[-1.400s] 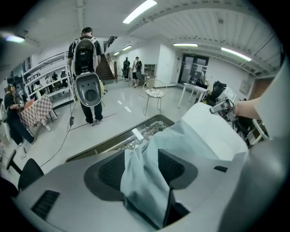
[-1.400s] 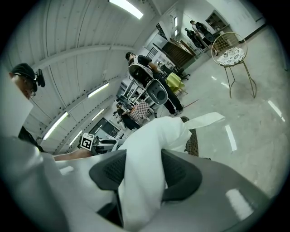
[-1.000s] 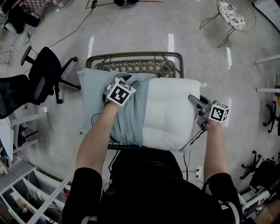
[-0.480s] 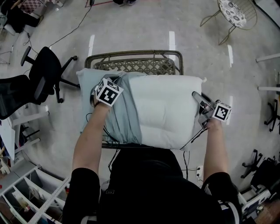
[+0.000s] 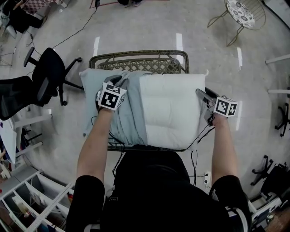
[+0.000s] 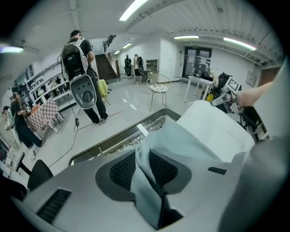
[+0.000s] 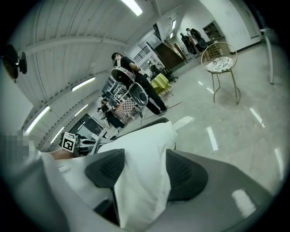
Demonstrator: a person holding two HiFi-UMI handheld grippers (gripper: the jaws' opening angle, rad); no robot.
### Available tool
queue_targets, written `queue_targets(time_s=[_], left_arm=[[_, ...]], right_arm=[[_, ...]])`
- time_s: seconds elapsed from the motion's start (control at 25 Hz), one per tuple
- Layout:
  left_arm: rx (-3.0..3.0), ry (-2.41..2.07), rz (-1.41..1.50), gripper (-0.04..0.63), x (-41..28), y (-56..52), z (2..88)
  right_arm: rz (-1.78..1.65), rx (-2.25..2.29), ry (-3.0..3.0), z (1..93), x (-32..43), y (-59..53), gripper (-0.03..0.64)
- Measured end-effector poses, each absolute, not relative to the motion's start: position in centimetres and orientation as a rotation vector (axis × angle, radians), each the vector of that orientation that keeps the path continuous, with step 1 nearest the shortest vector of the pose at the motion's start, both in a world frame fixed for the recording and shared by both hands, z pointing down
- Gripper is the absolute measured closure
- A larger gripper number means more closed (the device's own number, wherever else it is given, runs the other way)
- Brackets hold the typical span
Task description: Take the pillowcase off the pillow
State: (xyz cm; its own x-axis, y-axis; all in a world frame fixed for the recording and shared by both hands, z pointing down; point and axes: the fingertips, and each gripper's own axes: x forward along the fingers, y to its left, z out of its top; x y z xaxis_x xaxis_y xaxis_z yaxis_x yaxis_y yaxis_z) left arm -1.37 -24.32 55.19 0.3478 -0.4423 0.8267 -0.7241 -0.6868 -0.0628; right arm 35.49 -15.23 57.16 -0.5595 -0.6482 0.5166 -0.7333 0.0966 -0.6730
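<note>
A white pillow (image 5: 170, 111) lies across a woven bench, its left part still inside a pale blue-grey pillowcase (image 5: 129, 118) bunched into folds. My left gripper (image 5: 118, 84) sits at the far edge of the bunched cloth. In the left gripper view a fold of pillowcase (image 6: 181, 140) fills the gap of the left gripper (image 6: 144, 165); its jaws have just been opening a little, the fold still pinched. My right gripper (image 5: 202, 97) holds the pillow's right end. The white pillow (image 7: 140, 149) bulges between the pads of the right gripper (image 7: 142, 174), whose jaws have just been widening.
The bench (image 5: 140, 63) has a metal rim and woven top. A black office chair (image 5: 45, 74) stands at the left, a round wire chair (image 5: 244, 13) far right, white shelving (image 5: 27, 199) near left. Cables hang at the bench's front. People (image 6: 79, 77) stand in the room beyond.
My left gripper moved left with the pillowcase, which slid off further and bared more white pillow. The right gripper shifted slightly away from me at the pillow's right end.
</note>
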Motion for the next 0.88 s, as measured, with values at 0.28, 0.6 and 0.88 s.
queue_targets(time_s=[0.28, 0.6, 0.88], left_arm=[[2.293, -1.095, 1.058, 0.486, -2.4, -20.0, 52.6], [2.312, -1.049, 0.952, 0.488, -3.2, -13.9, 51.3], [2.296, -0.972, 0.952, 0.488, -8.2, -7.2, 53.0]], right_arm=[[1.349, 1.542, -2.188, 56.5, 37.0, -12.4, 0.259], [1.07, 1.524, -2.297, 50.4, 26.9, -10.2, 0.261], [1.106, 1.378, -2.283, 51.7, 15.3, -3.5, 0.259]])
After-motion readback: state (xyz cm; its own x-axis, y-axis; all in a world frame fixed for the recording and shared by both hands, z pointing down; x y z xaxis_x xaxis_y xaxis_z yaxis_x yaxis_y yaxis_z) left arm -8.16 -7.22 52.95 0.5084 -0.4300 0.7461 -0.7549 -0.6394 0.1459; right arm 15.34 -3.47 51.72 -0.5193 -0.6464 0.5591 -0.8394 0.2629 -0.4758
